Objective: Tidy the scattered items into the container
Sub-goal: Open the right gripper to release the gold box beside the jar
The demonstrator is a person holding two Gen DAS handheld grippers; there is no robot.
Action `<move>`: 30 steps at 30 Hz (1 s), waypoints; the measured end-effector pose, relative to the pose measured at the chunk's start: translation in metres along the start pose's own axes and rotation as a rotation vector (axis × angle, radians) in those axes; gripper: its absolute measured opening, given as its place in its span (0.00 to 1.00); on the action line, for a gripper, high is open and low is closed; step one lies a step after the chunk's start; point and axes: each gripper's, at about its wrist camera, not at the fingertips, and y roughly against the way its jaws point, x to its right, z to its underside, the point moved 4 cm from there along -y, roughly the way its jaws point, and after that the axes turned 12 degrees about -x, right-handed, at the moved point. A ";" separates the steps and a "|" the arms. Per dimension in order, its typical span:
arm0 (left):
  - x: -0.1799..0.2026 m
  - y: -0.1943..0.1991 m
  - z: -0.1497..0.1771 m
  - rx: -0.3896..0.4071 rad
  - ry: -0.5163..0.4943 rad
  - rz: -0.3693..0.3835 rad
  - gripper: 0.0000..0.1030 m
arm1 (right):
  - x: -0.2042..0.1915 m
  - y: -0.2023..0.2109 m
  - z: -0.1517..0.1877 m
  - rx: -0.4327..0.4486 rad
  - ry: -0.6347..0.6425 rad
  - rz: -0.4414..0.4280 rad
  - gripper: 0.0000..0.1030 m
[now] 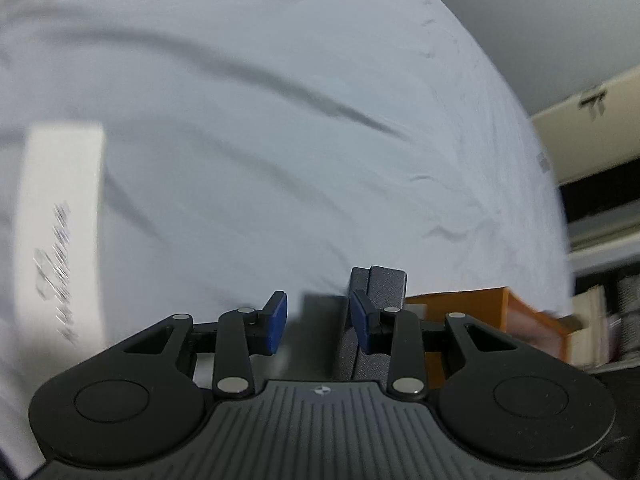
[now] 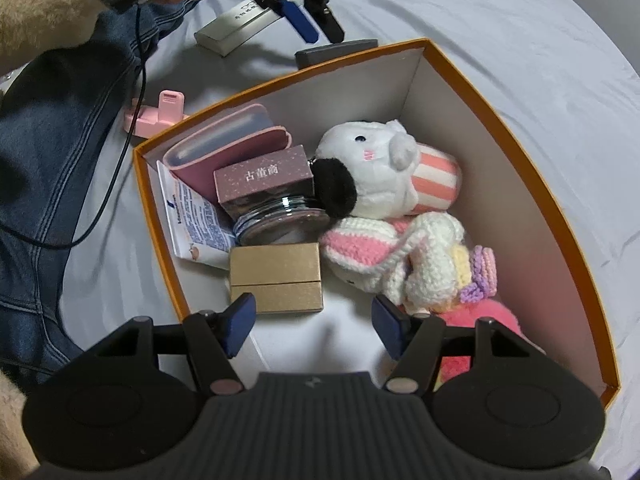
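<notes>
Both tongs stand apart: left tongs [image 1: 318, 322] over a grey case [image 1: 380, 292], right tongs [image 2: 316, 330] above the orange cardboard box [image 2: 540, 184]. Inside lie a plush toy [image 2: 376, 168], crocheted doll [image 2: 400, 252], gold box [image 2: 276, 278] and glass jar [image 2: 280, 220]. A wrinkled pale bedsheet [image 2: 520, 40] lies underneath; a white box [image 1: 60, 220] and pink stand [image 2: 160, 114] lie outside.

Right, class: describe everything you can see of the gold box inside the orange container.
The gold box is a small rectangular carton with a matte, faintly textured metallic finish and a dark seam across its middle. It looks closed and lies flat on the floor of the orange container, in front of the glass jar, beside the crocheted toy, just ahead of the right gripper.
</notes>
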 end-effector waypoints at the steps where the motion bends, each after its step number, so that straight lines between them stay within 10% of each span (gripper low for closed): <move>1: -0.004 -0.003 -0.001 -0.007 0.028 0.032 0.38 | 0.000 0.000 0.000 -0.001 -0.005 0.004 0.65; 14: -0.057 -0.023 0.020 0.037 0.301 0.217 0.42 | 0.001 0.000 0.002 -0.021 -0.042 0.046 0.65; 30: -0.029 -0.032 0.020 -0.009 -0.016 0.134 0.63 | -0.002 0.002 0.001 -0.028 -0.066 0.064 0.65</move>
